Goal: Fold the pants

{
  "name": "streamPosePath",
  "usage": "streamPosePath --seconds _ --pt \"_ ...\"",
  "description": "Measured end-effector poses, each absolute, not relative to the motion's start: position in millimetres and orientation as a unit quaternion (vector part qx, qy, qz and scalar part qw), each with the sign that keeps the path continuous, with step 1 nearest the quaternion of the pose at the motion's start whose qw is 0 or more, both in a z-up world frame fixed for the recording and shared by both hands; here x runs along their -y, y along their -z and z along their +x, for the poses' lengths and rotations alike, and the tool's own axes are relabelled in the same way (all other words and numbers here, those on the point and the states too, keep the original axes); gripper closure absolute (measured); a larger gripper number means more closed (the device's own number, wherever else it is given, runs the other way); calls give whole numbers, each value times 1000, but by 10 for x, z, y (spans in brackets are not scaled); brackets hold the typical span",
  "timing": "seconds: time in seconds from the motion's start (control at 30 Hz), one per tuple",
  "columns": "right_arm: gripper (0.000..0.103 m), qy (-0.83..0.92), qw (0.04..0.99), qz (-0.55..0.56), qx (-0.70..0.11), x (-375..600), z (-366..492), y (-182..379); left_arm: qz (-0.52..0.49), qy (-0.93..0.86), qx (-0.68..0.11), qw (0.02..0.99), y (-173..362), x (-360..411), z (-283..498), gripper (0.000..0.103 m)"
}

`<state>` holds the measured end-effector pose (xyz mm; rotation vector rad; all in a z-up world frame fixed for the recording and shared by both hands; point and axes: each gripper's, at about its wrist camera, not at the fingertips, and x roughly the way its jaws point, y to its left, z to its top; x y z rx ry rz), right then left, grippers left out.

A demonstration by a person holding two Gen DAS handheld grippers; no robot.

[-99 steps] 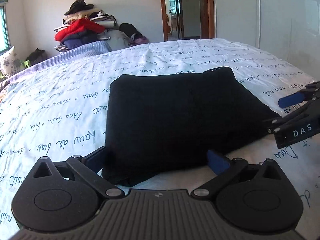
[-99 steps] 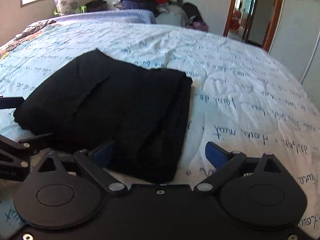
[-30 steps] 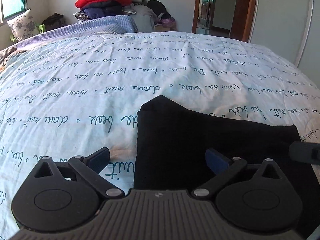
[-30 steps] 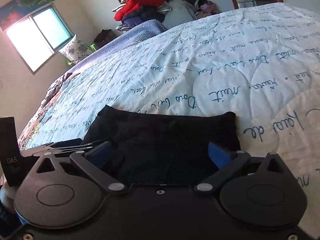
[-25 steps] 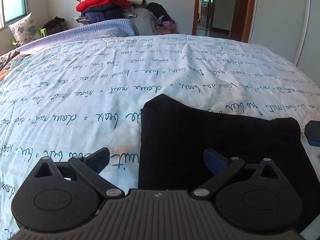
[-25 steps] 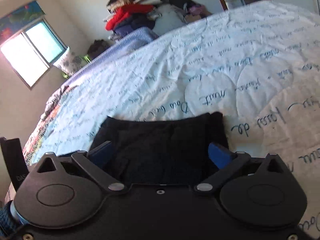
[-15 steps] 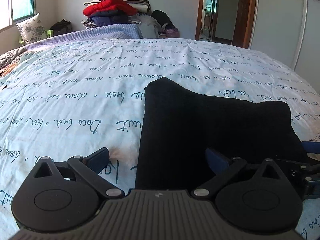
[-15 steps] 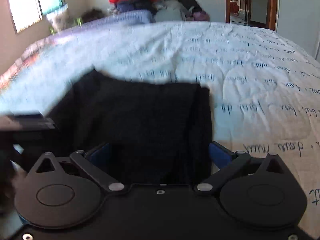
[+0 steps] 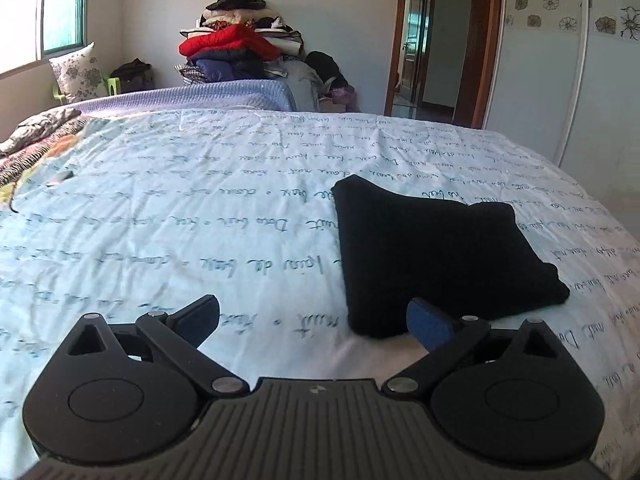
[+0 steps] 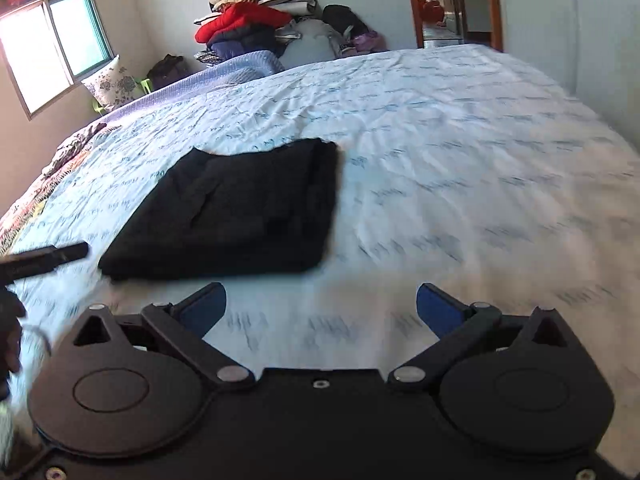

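Note:
The black pants [image 9: 436,256] lie folded into a compact rectangle on the bed, ahead and to the right in the left wrist view. In the right wrist view the pants [image 10: 240,212] lie ahead and to the left. My left gripper [image 9: 312,320] is open and empty, its right finger just short of the bundle's near corner. Also open and empty, my right gripper [image 10: 320,308] hovers over bare sheet in front of the bundle. One finger of the left gripper [image 10: 44,258] shows at the far left of the right wrist view.
The bed has a pale blue sheet [image 9: 180,220] printed with handwriting. A pile of clothes [image 9: 236,52] stands behind the far edge, with a pillow [image 9: 78,76] by the window. A doorway [image 9: 420,60] and a white wardrobe [image 9: 568,60] are at the right.
Both grippers have pulled back and up from the folded pants, which now lie free on the sheet. The right wrist view is blurred from motion.

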<state>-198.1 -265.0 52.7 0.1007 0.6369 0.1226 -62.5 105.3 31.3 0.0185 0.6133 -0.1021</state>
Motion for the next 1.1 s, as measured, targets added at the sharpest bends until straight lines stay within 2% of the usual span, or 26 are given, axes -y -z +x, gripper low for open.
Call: streamPosePath --seconds 0.1,0.23,0.4,0.5,0.63,0.73,0.87,1.1 --pt "0 -26 951 26 -308 2919 -2475 -759 50 35 -281 958 -594 -1291 -919 1" --pt "0 -13 964 40 -264 2981 -2388 -942 47 11 -266 963 -704 -1293 -736 1" --pt "0 -73 971 58 -222 2424 -1514 -760 -14 69 -264 962 -361 -784 -226 1" --pt "0 -77 966 57 -240 2089 -856 -643 19 69 -261 963 -113 -373 80 3" --pt "0 -25 962 -1 -271 1810 -241 -409 71 55 -256 962 167 -134 313 3" --pt "0 -6 956 -31 -293 1792 -135 -219 60 59 -284 955 342 -218 381 1" --pt "0 -24 963 18 -269 1965 -230 -6 29 54 -296 953 420 -293 399 0" --pt "0 -15 970 -17 -242 1787 -342 -119 45 78 -294 952 310 -27 426 0"
